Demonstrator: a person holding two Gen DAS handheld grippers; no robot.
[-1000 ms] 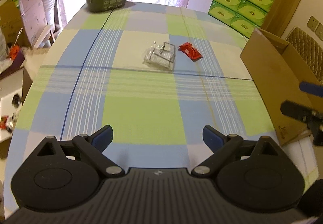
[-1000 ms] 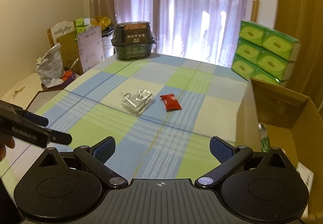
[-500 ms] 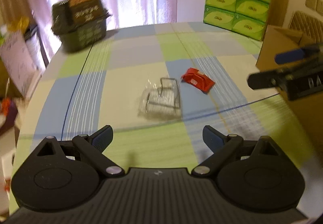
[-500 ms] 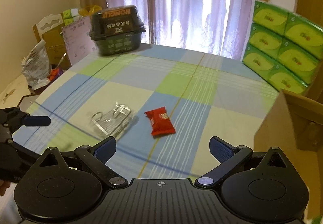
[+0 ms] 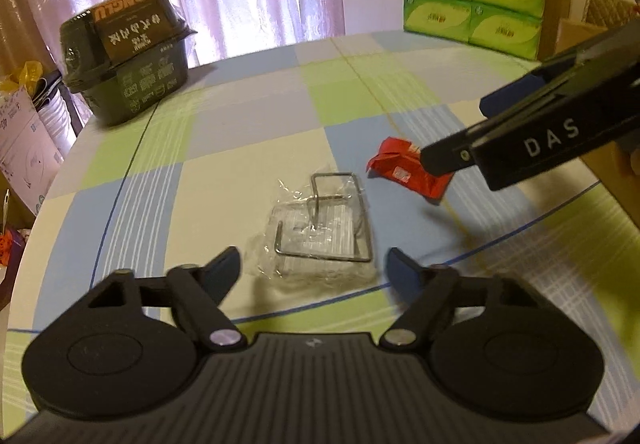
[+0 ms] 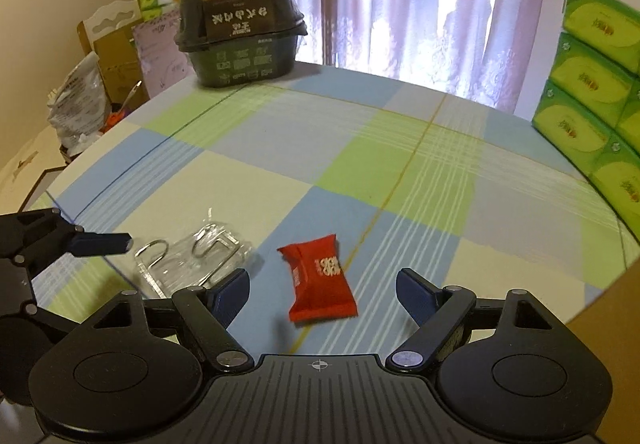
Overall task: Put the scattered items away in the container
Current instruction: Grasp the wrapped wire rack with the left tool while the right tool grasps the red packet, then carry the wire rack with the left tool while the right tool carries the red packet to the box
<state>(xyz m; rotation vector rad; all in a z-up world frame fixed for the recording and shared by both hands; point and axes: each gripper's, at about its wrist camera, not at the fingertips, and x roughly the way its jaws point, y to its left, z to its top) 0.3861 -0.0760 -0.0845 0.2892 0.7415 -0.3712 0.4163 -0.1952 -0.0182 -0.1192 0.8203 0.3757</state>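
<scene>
Between the spread left hand-held gripper (image 5: 314,268) fingers lies a clear-wrapped wire hook (image 5: 320,224).

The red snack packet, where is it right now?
The red snack packet lies flat on the checked tablecloth, just right of the bagged wire hook, straight ahead between the open right tool fingers.

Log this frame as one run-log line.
left tool: open, over bagged wire hook | right tool: open, over red snack packet | both items on checked tablecloth, ungrasped
</scene>
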